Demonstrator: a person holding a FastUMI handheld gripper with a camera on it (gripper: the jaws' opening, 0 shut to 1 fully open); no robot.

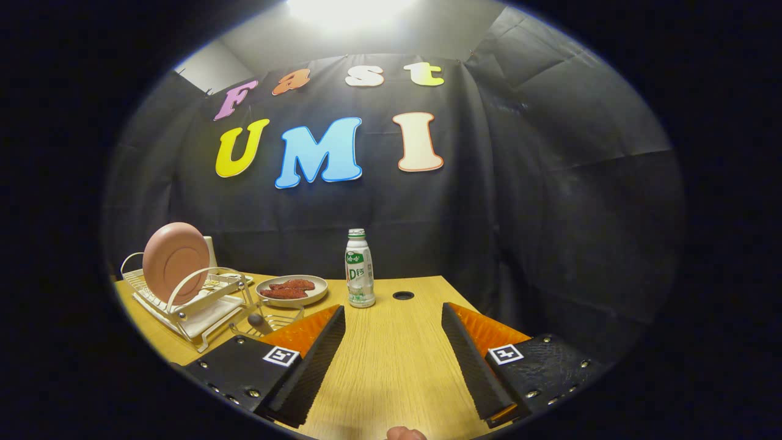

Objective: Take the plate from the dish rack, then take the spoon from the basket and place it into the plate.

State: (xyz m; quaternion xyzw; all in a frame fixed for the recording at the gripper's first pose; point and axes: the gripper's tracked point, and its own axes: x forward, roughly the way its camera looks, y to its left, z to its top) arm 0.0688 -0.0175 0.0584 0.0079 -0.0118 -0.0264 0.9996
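Note:
A pinkish-brown plate stands upright in the white dish rack at the far left of the wooden table. Attached to the rack's near right side is a small wire basket, and a dark rounded spoon end pokes up in it, just beyond my left finger. My gripper is open, fingers spread wide over bare table, holding nothing. The rack lies ahead and to the left of the fingers.
A shallow beige dish with reddish-brown food pieces sits behind the basket. A white bottle with a green cap stands straight ahead beyond the fingers. A round cable hole lies right of the bottle. The black cloth wall closes the back.

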